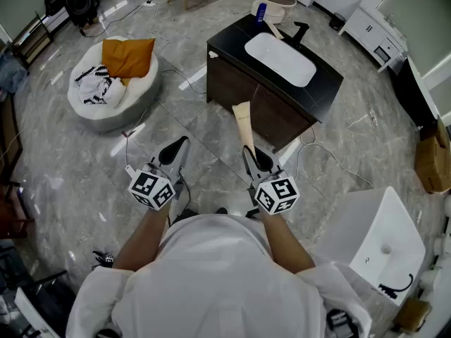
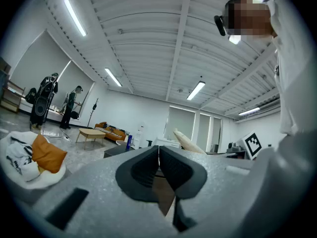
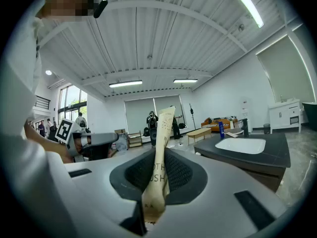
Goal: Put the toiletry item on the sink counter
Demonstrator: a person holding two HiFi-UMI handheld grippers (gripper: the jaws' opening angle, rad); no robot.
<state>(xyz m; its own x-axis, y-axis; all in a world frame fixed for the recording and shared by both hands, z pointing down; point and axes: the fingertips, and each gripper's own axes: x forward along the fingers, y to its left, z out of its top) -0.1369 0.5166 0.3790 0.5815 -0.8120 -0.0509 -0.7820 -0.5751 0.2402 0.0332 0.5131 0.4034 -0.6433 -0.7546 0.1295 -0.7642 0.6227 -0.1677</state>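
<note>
Where the right gripper view looks along its jaws, we read part of a printed legend on the held item: "OTH" above "USH" in dark capitals, the rest covered by the pads. Finer print near its lower end is too small to read. We find no other legible writing; each gripper's cube carries only black-and-white square markers.

The item is a toiletry packet, a long, narrow, flat sleeve of pale tan paper, slightly creased, with a square-cut far end. The right gripper is closed on it about the lower third, and a short tail hangs below the pads.

In the head view the packet runs lengthwise straight out from the right gripper, away from the person and leaning a little left. Its far end points toward the black sink counter but is held above the floor, short of the cabinet front. It is not on the counter.

On the counter we note a white basin, a dark faucet and a blue bottle.

The left gripper has its jaws pressed together with nothing between them; it is held level beside the right one.
</note>
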